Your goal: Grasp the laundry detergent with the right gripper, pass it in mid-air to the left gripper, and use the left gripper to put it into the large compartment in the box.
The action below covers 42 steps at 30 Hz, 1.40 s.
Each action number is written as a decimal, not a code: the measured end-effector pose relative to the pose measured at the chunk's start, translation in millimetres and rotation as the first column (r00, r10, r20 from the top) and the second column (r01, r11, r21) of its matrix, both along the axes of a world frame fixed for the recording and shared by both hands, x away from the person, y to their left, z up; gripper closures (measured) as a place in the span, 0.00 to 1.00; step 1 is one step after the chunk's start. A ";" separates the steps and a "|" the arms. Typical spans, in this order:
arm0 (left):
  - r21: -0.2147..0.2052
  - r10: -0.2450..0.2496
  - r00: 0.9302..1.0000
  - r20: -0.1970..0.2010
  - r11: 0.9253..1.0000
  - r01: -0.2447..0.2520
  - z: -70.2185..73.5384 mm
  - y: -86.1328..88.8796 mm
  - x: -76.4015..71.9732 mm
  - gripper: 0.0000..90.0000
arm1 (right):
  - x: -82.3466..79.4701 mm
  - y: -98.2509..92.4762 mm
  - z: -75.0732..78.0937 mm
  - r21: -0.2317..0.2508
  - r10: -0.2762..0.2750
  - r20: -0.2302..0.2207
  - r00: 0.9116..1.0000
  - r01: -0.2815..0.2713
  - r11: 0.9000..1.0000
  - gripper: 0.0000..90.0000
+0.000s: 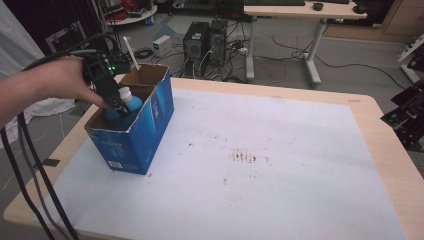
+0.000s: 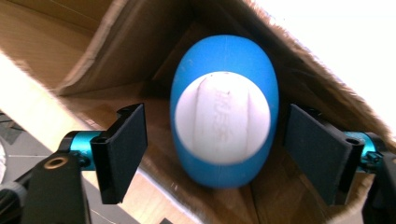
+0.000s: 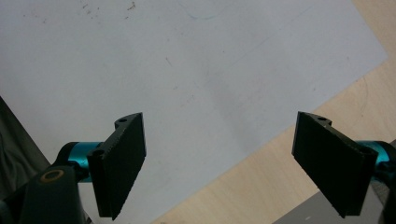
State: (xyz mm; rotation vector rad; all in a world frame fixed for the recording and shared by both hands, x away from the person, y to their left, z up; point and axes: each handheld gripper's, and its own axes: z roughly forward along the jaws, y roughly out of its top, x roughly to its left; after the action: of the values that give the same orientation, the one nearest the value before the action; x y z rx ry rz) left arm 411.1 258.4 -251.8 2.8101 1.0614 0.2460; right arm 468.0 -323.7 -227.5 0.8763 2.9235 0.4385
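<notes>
The left tongs (image 2: 212, 154) are seen from their own camera with both black jaws spread wide, one on each side of a blue bottle (image 2: 224, 112) with a white cap (image 2: 223, 123). Neither jaw touches the bottle; a gap is seen on both sides, narrower on the right. The bottle stands inside an open cardboard box (image 2: 107, 60), whose brown inner walls surround the tongs.

From the high view, the left tongs (image 1: 117, 106) are held by a hand (image 1: 60, 80) and are dipped into the top of the blue box (image 1: 140, 132), just in front of the bottle (image 1: 131, 102). Black cables trail down from the hand past the near edge of the bench (image 1: 385, 165). The box sits on a white sheet (image 1: 250, 175) that covers most of the bench. Beyond the tongs, a white stick (image 1: 131, 52) rises past the far rim of the box.

The right tongs (image 3: 219, 163) are seen from their own camera, jaws spread wide with nothing between them. Beyond them lie the white sheet (image 3: 163, 70) and a corner of bare wooden bench (image 3: 345, 102).
</notes>
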 end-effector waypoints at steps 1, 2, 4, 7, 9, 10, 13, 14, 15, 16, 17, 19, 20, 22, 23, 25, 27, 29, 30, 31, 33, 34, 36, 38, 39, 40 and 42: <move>-0.003 -0.001 1.000 0.003 1.000 0.001 4.8 -0.5 -0.6 0.21 | -0.5 0.0 0.4 0.001 -0.001 0.000 1.000 0.001 1.000 0.19; -0.007 -0.003 1.000 0.016 1.000 0.003 9.7 -1.5 -1.3 0.21 | -0.8 0.0 0.6 0.002 -0.003 0.000 1.000 0.003 1.000 0.19; -0.019 -0.012 0.999 0.035 1.000 0.013 20.3 -4.4 -2.4 0.21 | -1.5 0.1 1.0 0.002 -0.010 0.001 1.000 0.010 1.000 0.19; -0.036 -0.035 0.997 0.068 0.999 0.037 35.6 -12.3 -4.2 0.21 | -3.9 0.7 2.6 0.012 -0.016 0.007 1.000 0.016 1.000 0.19; -0.046 -0.057 0.995 0.076 0.997 0.061 43.9 -19.7 -4.7 0.21 | -6.4 1.5 3.8 0.016 -0.016 0.009 1.000 0.016 1.000 0.19; -0.051 -0.069 0.995 0.077 0.996 0.073 47.2 -24.1 -4.5 0.21 | -7.6 2.1 4.3 0.019 -0.018 0.011 1.000 0.017 1.000 0.19; -0.066 -0.110 0.990 0.085 0.991 0.115 54.4 -40.1 -3.4 0.21 | -10.8 4.8 5.8 0.023 -0.022 0.015 1.000 0.021 1.000 0.19; -0.071 -0.120 0.989 0.087 0.989 0.127 55.7 -44.8 -2.9 0.21 | -11.6 5.8 6.5 0.028 -0.021 0.020 1.000 0.020 0.999 0.19; -0.081 -0.138 0.987 0.088 0.986 0.145 57.3 -52.7 -1.9 0.21 | -12.5 6.9 7.1 0.032 -0.025 0.022 0.999 0.024 0.999 0.19; -0.085 -0.149 0.985 0.088 0.984 0.157 57.9 -59.4 -1.0 0.21 | -13.4 8.3 7.7 0.039 -0.019 0.029 0.999 0.017 0.999 0.19; -0.087 -0.164 0.983 0.089 0.981 0.171 57.7 -66.4 -0.1 0.21 | -14.2 9.8 8.1 0.039 -0.013 0.031 0.999 0.012 0.999 0.19; -0.083 -0.197 0.977 0.084 0.975 0.204 56.4 -80.8 2.3 0.21 | -16.3 13.1 8.3 0.034 -0.012 0.035 0.999 0.011 0.999 0.19; -0.084 -0.212 0.974 0.082 0.972 0.219 55.4 -87.8 3.5 0.21 | -16.9 14.6 8.3 0.038 -0.008 0.038 0.999 0.006 0.999 0.19; -0.087 -0.236 0.968 0.090 0.966 0.244 52.6 -101.8 6.1 0.21 | -18.9 17.9 8.6 0.044 -0.008 0.042 0.999 0.007 0.999 0.19; -0.089 -0.243 0.966 0.094 0.964 0.251 50.5 -108.5 7.5 0.21 | -19.7 19.2 9.0 0.042 -0.006 0.047 0.999 0.004 0.999 0.19; -0.090 -0.265 0.960 0.094 0.958 0.273 45.8 -121.0 10.3 0.21 | -21.7 21.6 9.5 0.053 -0.003 0.052 0.999 0.001 0.999 0.19; -0.096 -0.276 0.957 0.089 0.954 0.284 40.4 -131.7 13.2 0.21 | -23.5 23.0 10.6 0.056 0.003 0.054 0.999 -0.006 0.998 0.19; -0.090 -0.288 0.954 0.081 0.951 0.295 35.6 -140.1 16.5 0.21 | -24.4 23.1 11.8 0.059 0.002 0.059 0.998 -0.005 0.998 0.19; -0.087 -0.291 0.954 0.078 0.951 0.297 33.8 -143.4 18.3 0.21 | -24.6 22.9 12.3 0.064 0.000 0.062 0.998 -0.004 0.998 0.19; -0.090 -0.294 0.953 0.073 0.950 0.300 32.3 -145.9 19.6 0.21 | -24.6 22.2 12.8 0.066 0.000 0.063 0.998 -0.004 0.998 0.19; -0.093 -0.296 0.953 0.070 0.949 0.301 30.5 -149.5 21.3 0.21 | -24.7 20.9 13.1 0.070 -0.006 0.060 0.998 0.002 0.998 0.19; -0.093 -0.297 0.952 0.067 0.949 0.303 30.2 -150.7 21.8 0.21 | -24.5 20.2 13.0 0.073 -0.007 0.059 0.998 0.002 0.997 0.19; -0.096 -0.294 0.954 0.067 0.949 0.299 29.6 -151.8 22.4 0.21 | -23.8 19.0 13.4 0.077 -0.011 0.056 0.998 0.007 0.997 0.19; -0.095 -0.288 0.955 0.068 0.951 0.293 28.9 -152.4 22.6 0.21 | -23.1 18.0 13.5 0.082 -0.009 0.057 0.998 0.004 0.997 0.19; -0.094 -0.287 0.955 0.070 0.952 0.293 28.7 -152.5 22.8 0.21 | -22.8 17.6 13.4 0.083 -0.008 0.055 0.998 0.003 0.997 0.19; -0.092 -0.288 0.956 0.064 0.952 0.293 28.6 -152.7 23.0 0.21 | -22.4 17.3 13.4 0.083 -0.010 0.054 0.998 0.006 0.997 0.19; -0.088 -0.289 0.955 0.062 0.952 0.294 28.3 -152.9 22.9 0.21 | -21.9 17.0 13.0 0.082 -0.013 0.056 0.998 0.008 0.997 0.19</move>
State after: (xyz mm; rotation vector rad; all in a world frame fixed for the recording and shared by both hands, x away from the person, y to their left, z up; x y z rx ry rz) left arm 434.1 105.5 -223.6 2.8088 0.6173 0.2236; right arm 446.1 -306.7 -214.5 0.8737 2.8669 0.5760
